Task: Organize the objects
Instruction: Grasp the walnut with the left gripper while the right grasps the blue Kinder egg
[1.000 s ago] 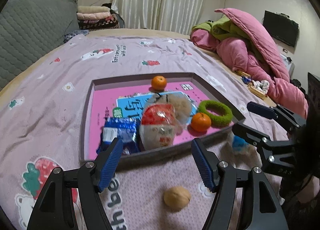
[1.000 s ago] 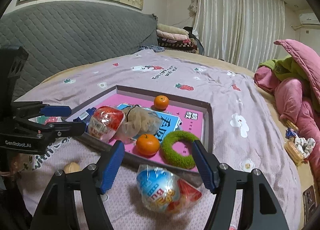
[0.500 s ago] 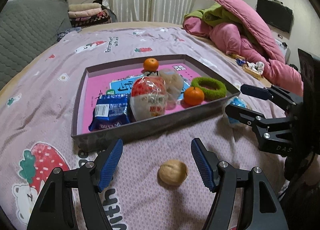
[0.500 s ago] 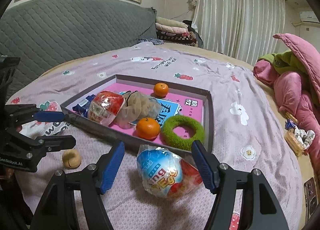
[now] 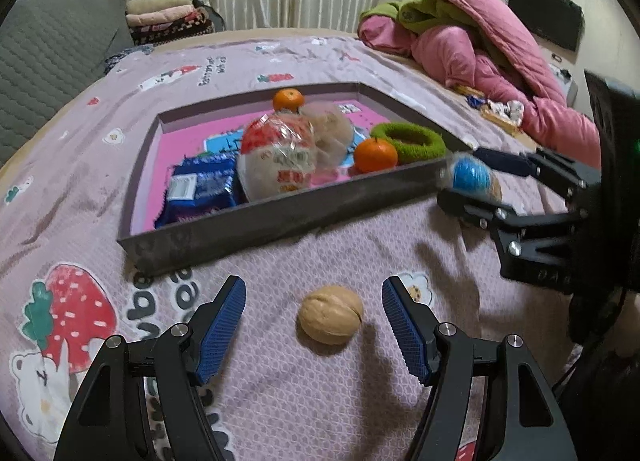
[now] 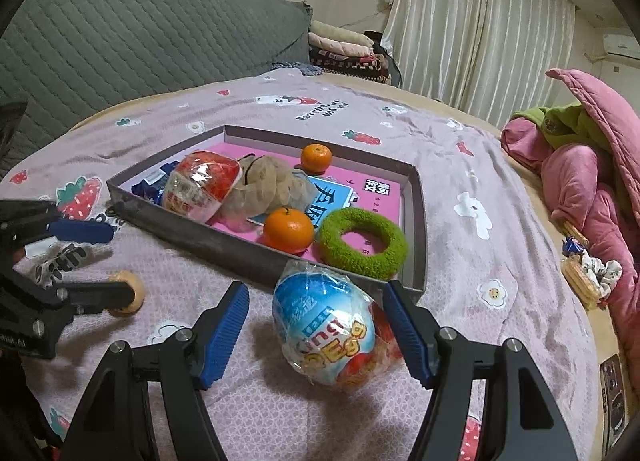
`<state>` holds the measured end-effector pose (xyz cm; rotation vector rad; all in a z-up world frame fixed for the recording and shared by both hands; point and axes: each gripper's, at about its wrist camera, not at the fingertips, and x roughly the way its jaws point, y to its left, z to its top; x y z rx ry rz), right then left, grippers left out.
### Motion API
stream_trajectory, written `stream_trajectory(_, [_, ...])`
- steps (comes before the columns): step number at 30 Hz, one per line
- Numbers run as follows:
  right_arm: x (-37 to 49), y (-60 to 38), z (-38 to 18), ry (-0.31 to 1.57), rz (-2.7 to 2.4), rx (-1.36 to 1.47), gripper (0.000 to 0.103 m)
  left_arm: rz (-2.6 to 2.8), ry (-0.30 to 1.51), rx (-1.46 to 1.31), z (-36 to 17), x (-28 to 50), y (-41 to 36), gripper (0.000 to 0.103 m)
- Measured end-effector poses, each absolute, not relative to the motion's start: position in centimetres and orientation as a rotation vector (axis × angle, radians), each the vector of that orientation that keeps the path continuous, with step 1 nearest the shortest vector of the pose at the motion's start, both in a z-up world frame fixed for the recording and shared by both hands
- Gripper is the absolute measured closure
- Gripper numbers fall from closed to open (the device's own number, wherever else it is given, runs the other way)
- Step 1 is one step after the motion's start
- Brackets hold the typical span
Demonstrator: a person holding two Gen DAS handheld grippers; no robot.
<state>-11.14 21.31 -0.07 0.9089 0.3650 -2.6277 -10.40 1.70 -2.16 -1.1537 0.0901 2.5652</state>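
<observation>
On the patterned bedspread [image 5: 360, 61], the shallow tray [image 5: 280, 217] occupies the 12 o'clock zone of both wrist views and already holds two oranges, a green ring, a red-topped wrapped egg and a blue packet. Two items lie outside it, one per gripper.

Larger item: the blue wrapped egg [image 6: 326, 335] lies just outside the tray's near wall, between the fingers of the right gripper [image 6: 316, 327]. Its long axis runs from about 11 o'clock to 5 o'clock, oblique to the finger line. The jaws stand wide apart; whether the right pad touches the wrapper cannot be determined.

Smaller item: the walnut [image 5: 331, 315] lies centred between the fingers of the left gripper [image 5: 314, 321], slightly toward 12 o'clock, long axis roughly 9 to 3 o'clock. The jaws stand open with clearance on both sides.

Judgement: each gripper is positioned to close on its own item.
</observation>
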Motion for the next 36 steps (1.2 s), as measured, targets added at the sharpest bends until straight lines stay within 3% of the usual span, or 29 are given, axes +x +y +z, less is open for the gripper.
stream_trajectory(11, [-12.3,22.1,-0.8,0.339,-2.645,0.966,0.034,2.555,0.066,-1.204,-3.9,-11.0,2.1,0.031])
stream_trajectory(16, [-12.4,22.1,-1.0,0.345,-2.643,0.966,0.034,2.564,0.065,-1.194,-4.0,-11.1,2.1,0.055])
stream_trajectory(21, [-12.4,22.3,-1.1,0.345,-2.641,0.976,0.040,2.547,0.073,-1.195,-3.9,-11.0,2.4,0.068])
stream_trajectory(23, [-12.5,22.4,-1.0,0.347,-2.648,0.980,0.046,2.546,0.089,-1.195,-3.9,-10.9,2.6,0.068])
stream_trajectory(36, [-12.2,23.4,1.9,0.133,-2.638,0.853,0.047,2.570,0.027,-1.115,-1.6,-11.6,1.8,0.068])
